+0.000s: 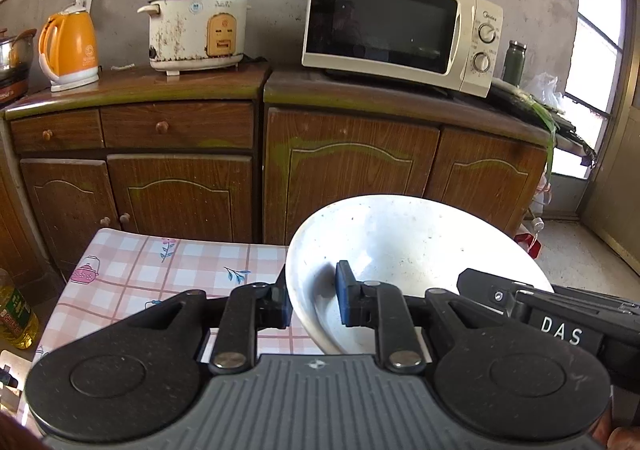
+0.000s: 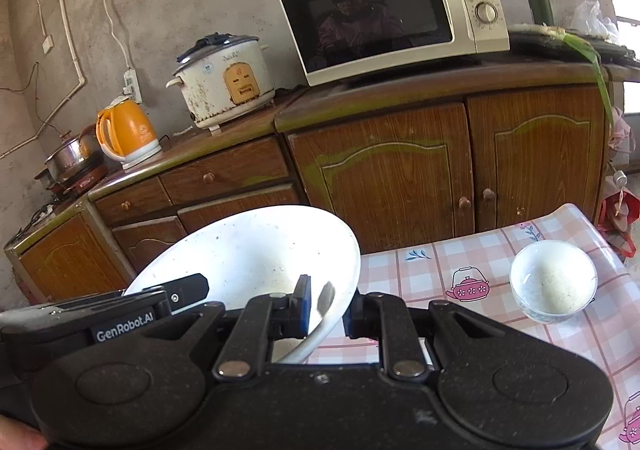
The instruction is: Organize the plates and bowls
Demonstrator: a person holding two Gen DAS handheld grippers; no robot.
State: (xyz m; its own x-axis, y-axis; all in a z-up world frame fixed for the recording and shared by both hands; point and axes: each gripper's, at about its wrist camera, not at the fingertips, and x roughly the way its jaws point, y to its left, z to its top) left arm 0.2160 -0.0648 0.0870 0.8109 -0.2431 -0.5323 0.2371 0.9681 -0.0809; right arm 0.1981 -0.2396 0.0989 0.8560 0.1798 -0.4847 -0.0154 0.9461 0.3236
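Jaws on both sides are clamped onto opposite edges of one large white bowl (image 1: pixel 400 250): the left gripper (image 1: pixel 313 304) pinches its left rim, one blue pad inside and one outside, and the right gripper (image 2: pixel 326 304) does the same on the right rim. The bowl hangs between them above the near part of the surface (image 1: pixel 160 270), which is covered with a pink checked cloth, and it looks tilted, its far rim higher than the near one. Further right on the same cloth, seen from the right wrist, a small white bowl (image 2: pixel 554 282) stands upright and well apart from the held one. Behind them a wooden cabinet (image 1: pixel 340 161) carries an orange kettle (image 1: pixel 70 49), a rice cooker (image 1: pixel 196 29) and a microwave (image 1: pixel 400 25). To carry this well, I judge the two hands should travel together and keep their spacing constant, since pulling apart or pushing in could slip a thin rim out of the pads. Levelling the bowl before setting it down would help, and if the small bowl is meant to nest inside, the big one probably wants placing first.
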